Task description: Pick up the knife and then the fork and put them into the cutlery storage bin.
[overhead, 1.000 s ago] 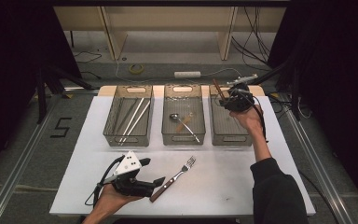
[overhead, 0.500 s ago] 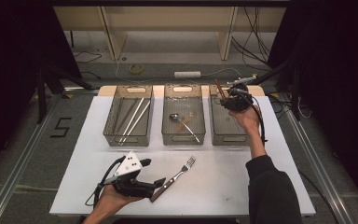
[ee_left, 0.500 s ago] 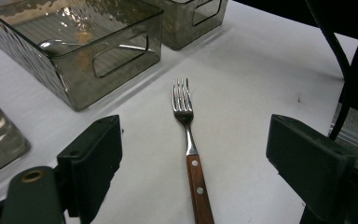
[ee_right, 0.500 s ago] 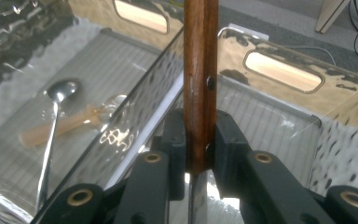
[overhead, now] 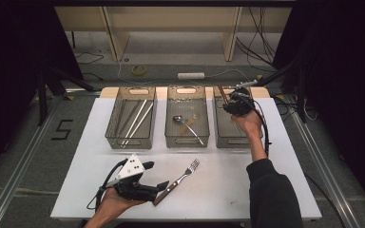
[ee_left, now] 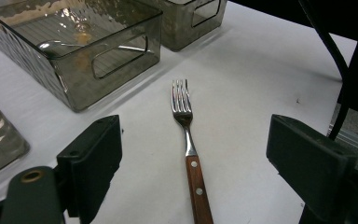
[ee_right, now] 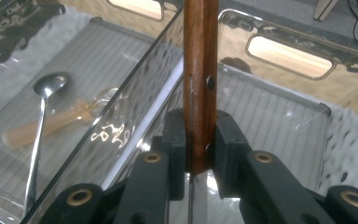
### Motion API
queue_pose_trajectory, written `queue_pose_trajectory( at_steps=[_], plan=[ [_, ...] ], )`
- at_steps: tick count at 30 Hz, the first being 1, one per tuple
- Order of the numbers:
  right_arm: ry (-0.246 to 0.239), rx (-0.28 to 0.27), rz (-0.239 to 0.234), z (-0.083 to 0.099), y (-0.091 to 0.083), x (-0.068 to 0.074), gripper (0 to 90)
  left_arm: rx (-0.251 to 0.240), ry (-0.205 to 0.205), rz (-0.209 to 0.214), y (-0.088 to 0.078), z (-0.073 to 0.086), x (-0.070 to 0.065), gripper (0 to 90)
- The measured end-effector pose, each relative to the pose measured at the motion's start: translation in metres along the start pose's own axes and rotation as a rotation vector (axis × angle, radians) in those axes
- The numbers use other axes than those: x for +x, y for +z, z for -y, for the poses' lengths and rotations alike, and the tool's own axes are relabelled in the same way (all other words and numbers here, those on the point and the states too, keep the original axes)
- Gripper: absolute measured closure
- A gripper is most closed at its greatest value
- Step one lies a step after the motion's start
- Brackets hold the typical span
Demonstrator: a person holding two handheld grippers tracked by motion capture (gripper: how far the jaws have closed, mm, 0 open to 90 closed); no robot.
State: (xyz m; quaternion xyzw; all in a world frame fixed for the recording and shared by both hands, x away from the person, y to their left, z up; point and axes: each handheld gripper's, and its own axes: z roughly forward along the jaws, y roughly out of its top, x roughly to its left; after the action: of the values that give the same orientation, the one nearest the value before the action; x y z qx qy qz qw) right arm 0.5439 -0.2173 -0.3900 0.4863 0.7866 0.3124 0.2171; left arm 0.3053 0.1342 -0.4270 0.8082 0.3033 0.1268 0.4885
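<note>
Three bins sit across the tabletop (overhead: 218, 190) in the high view; the right tongs (overhead: 235, 102) have sunk a little lower over the right bin (overhead: 225, 135) since a second ago, so the drop looks near (left hand unmoved). Left gripper view: the left tongs (ee_left: 214, 158) gape wide, empty, straddling the fork (ee_left: 186, 140). Right gripper view: the jaws clamp a wooden-handled utensil (ee_right: 199, 70) upright above that bin
</note>
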Motion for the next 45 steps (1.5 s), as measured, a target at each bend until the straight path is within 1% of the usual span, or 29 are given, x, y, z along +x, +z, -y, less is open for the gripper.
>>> queue_pose_trajectory(
  at_steps=[2, 4, 7, 10, 14, 15, 16, 17, 18, 22, 24, 27, 29, 31, 32, 34, 36, 38, 41, 44, 45],
  plan=[
    [-0.001, 0.004, 0.007, 0.0, 0.002, 0.0, 77.6, 0.0, 0.0, -0.002, 0.0, 0.0, 0.0, 17.8],
    [0.015, 0.01, 0.009, 0.001, 0.003, 0.0, 77.5, 0.001, -0.001, -0.001, 0.0, 0.0, 0.0, 17.8],
    [0.025, 0.021, 0.023, 0.002, 0.005, 0.0, 77.4, 0.002, -0.001, 0.0, 0.0, 0.0, 0.0, 17.8],
    [0.045, 0.026, 0.025, 0.005, 0.007, -0.004, 77.3, 0.002, 0.0, 0.0, 0.0, 0.0, 0.0, 17.8],
    [0.058, 0.041, 0.032, 0.008, 0.01, -0.005, 76.8, 0.002, -0.001, 0.001, 0.0, 0.0, 0.0, 17.8],
    [0.067, 0.045, 0.032, 0.008, 0.011, -0.006, 76.3, 0.005, 0.0, 0.001, 0.0, 0.0, 0.0, 17.8],
    [0.077, 0.048, 0.03, 0.009, 0.012, -0.006, 74.0, 0.006, -0.001, 0.001, 0.0, 0.0, 0.0, 17.8],
    [0.089, 0.049, 0.017, 0.009, 0.012, -0.006, 70.8, 0.007, -0.001, 0.001, 0.001, 0.0, 0.0, 17.8],
    [0.096, 0.051, 0.011, 0.009, 0.012, -0.006, 69.8, 0.007, -0.002, 0.002, 0.001, 0.0, 0.0, 17.8],
    [0.083, 0.041, 0.009, 0.008, 0.009, -0.005, 66.5, 0.009, -0.002, 0.001, 0.001, 0.0, 0.0, 17.8],
    [0.084, 0.034, -0.003, 0.007, 0.006, -0.005, 63.5, 0.01, -0.003, 0.001, 0.001, 0.0, 0.0, 17.8],
    [0.072, 0.024, -0.014, 0.006, -0.001, -0.004, 60.9, 0.016, -0.005, 0.003, 0.001, 0.0, 0.0, 17.8],
    [0.056, 0.014, -0.036, 0.007, -0.006, -0.005, 58.4, 0.022, -0.006, 0.001, 0.001, 0.0, 0.0, 17.8],
    [0.044, 0.01, -0.063, 0.007, -0.012, -0.003, 52.4, 0.026, -0.009, -0.002, 0.002, 0.0, 0.0, 17.8],
    [0.038, 0.013, -0.073, 0.008, -0.015, -0.001, 50.9, 0.029, -0.01, -0.002, 0.002, 0.0, 0.0, 17.8],
    [0.009, -0.007, -0.099, 0.01, -0.022, 0.003, 49.5, 0.038, -0.009, -0.004, 0.003, 0.0, 0.001, 17.8],
    [-0.007, -0.013, -0.126, 0.013, -0.029, 0.007, 45.0, 0.043, -0.013, -0.01, 0.003, -0.001, 0.001, 17.8],
    [-0.03, -0.02, -0.142, 0.017, -0.037, 0.013, 44.3, 0.057, -0.015, -0.011, 0.004, -0.001, 0.001, 17.8],
    [-0.043, -0.042, -0.177, 0.025, -0.048, 0.021, 41.0, 0.077, -0.022, -0.019, 0.005, -0.001, 0.001, 17.9],
    [-0.071, -0.06, -0.203, 0.033, -0.058, 0.029, 38.5, 0.098, -0.039, -0.025, 0.006, -0.002, 0.001, 18.0],
    [-0.073, -0.068, -0.212, 0.036, -0.062, 0.032, 38.0, 0.106, -0.041, -0.025, 0.007, -0.002, 0.001, 18.0]
  ],
)
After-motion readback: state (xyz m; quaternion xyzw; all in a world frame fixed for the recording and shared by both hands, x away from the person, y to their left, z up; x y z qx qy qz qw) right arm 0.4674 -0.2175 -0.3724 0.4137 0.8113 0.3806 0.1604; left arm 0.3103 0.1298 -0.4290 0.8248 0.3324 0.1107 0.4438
